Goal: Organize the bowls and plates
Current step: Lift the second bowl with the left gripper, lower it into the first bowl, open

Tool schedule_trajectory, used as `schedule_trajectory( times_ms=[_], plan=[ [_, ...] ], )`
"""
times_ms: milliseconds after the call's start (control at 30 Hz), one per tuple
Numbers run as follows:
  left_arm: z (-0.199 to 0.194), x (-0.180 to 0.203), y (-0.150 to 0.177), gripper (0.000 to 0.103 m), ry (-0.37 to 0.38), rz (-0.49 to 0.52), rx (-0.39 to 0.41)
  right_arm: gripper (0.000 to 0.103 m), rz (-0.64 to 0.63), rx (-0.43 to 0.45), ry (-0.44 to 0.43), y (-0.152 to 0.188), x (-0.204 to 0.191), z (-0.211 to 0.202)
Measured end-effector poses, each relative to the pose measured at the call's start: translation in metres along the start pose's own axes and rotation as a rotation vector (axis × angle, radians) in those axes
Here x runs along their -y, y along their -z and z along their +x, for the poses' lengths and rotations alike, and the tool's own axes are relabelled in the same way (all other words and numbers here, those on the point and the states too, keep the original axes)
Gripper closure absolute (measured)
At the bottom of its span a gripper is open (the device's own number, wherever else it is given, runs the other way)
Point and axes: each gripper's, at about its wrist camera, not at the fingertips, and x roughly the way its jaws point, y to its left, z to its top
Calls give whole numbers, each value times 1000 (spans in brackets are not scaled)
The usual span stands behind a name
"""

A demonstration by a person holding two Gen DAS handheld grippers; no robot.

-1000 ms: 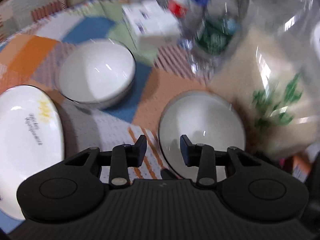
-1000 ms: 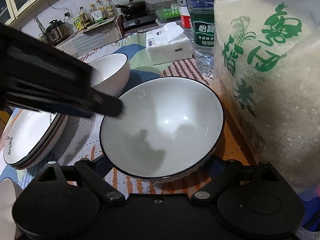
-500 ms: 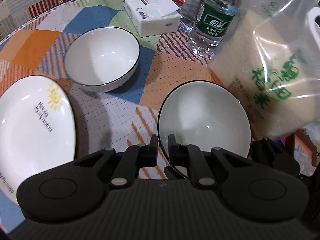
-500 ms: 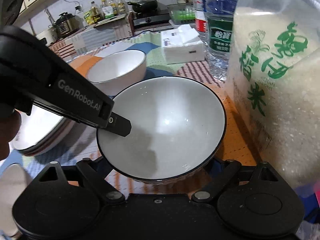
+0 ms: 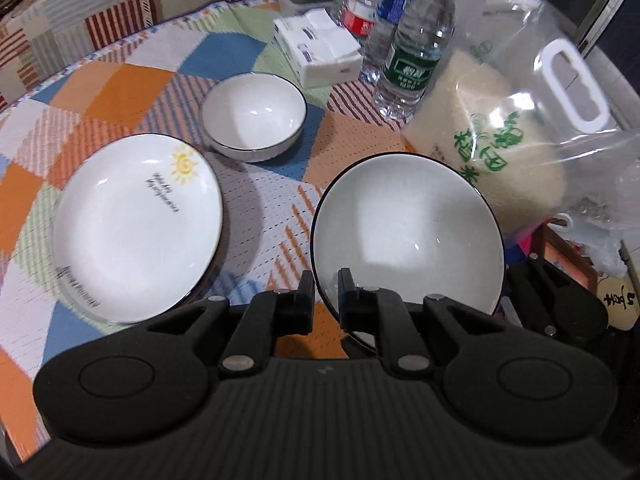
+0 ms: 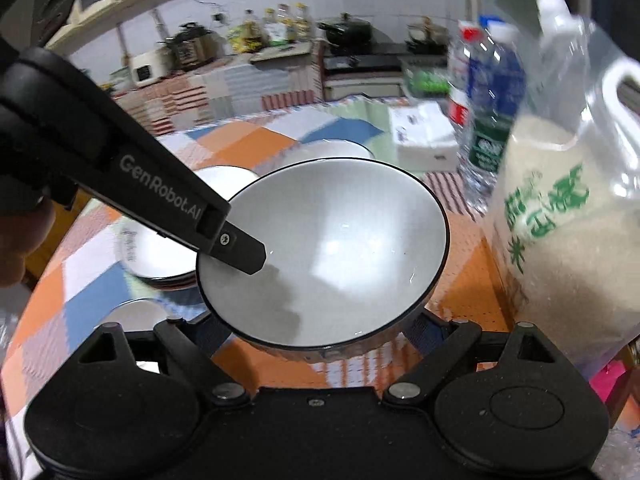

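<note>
Above the patchwork tablecloth (image 5: 256, 208), left gripper (image 5: 325, 285) pinches the near rim of the large bowl (image 5: 408, 232), tilted, off the cloth. Right gripper (image 6: 320, 354) spread wide beneath the bowl, fingertips hidden. Small bowl (image 5: 253, 116) and stacked plates (image 5: 136, 228) sit left; rice bag (image 5: 500, 152) just right.

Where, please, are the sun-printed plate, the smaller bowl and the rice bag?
sun-printed plate (image 5: 136, 232), left wrist view, on its white centre.
smaller bowl (image 5: 254, 114), left wrist view, on its inner base.
rice bag (image 5: 492, 152), left wrist view, on its rice-filled lower part.
</note>
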Motion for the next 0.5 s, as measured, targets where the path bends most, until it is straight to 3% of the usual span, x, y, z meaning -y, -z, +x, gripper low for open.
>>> schedule_trajectory(
  times_ms=[267,500],
  plan=[
    [-59,-19,36,93,-22,-10,43,11,-97,35,-108,3,-37,-40],
    [-87,-44,68,93,-40,-71,47,11,-180,34,-200,10,-68,-53]
  ],
)
